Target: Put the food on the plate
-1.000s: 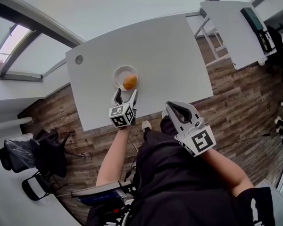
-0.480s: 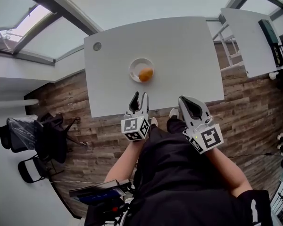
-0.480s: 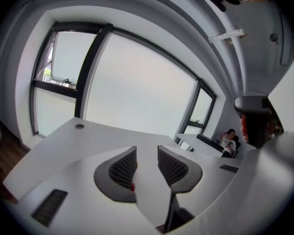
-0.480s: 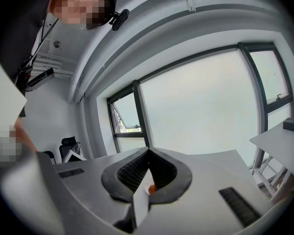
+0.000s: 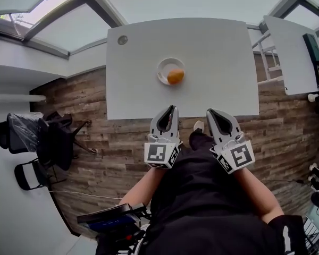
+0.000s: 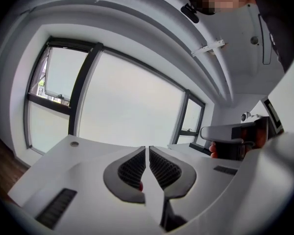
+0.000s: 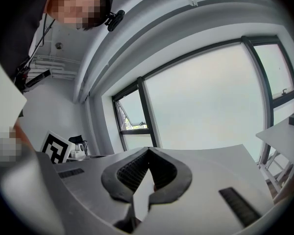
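Note:
An orange, roundish piece of food (image 5: 175, 76) lies on a small white plate (image 5: 161, 68) near the middle of the white table (image 5: 212, 47). My left gripper (image 5: 171, 109) hangs off the table's near edge, well short of the plate. Its jaws have just been closing and now stand shut with nothing between them, as the left gripper view (image 6: 147, 148) shows. My right gripper (image 5: 211, 112) is held beside it, also shut and empty (image 7: 148, 150). Both point toward the table and the windows beyond.
A round cable hole (image 5: 122, 40) sits at the table's far left corner. A second white table (image 5: 292, 47) stands to the right. A black chair with bags (image 5: 37, 142) is on the wooden floor at left. A dark device (image 5: 109, 217) lies near the person's legs.
My left gripper has pulled back from the plate toward the person's body and risen, and its jaws have gone from wide open to shut. The food stays on the plate.

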Demonstrator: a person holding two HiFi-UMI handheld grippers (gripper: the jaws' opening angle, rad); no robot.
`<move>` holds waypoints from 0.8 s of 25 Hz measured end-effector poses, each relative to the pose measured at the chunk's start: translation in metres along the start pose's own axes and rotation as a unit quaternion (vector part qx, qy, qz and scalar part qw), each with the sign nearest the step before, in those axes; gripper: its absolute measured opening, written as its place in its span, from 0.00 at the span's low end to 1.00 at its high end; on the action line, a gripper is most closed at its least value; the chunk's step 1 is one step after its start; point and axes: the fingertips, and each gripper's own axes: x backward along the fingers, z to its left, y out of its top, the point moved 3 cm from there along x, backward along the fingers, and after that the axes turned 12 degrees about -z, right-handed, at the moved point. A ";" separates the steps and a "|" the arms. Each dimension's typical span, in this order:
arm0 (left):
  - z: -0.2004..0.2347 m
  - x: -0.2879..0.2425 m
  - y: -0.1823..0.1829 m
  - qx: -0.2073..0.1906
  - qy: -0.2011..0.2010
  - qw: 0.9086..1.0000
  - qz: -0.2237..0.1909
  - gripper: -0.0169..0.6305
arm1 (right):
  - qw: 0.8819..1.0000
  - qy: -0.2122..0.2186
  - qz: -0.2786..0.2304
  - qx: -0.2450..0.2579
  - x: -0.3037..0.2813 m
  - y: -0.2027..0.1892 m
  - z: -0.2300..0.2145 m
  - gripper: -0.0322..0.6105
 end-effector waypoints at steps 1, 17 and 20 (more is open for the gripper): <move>-0.002 0.002 0.006 -0.011 -0.002 1.000 -0.008 0.06 | 1.000 0.005 -0.001 0.002 -0.001 0.001 0.003 0.05; -0.012 0.039 0.050 -0.009 0.010 0.996 -0.086 0.04 | 0.999 0.024 -0.018 0.031 0.000 0.026 0.029 0.05; -0.005 0.046 0.060 0.008 0.027 0.995 -0.094 0.04 | 0.999 0.021 -0.027 0.037 0.001 0.032 0.033 0.05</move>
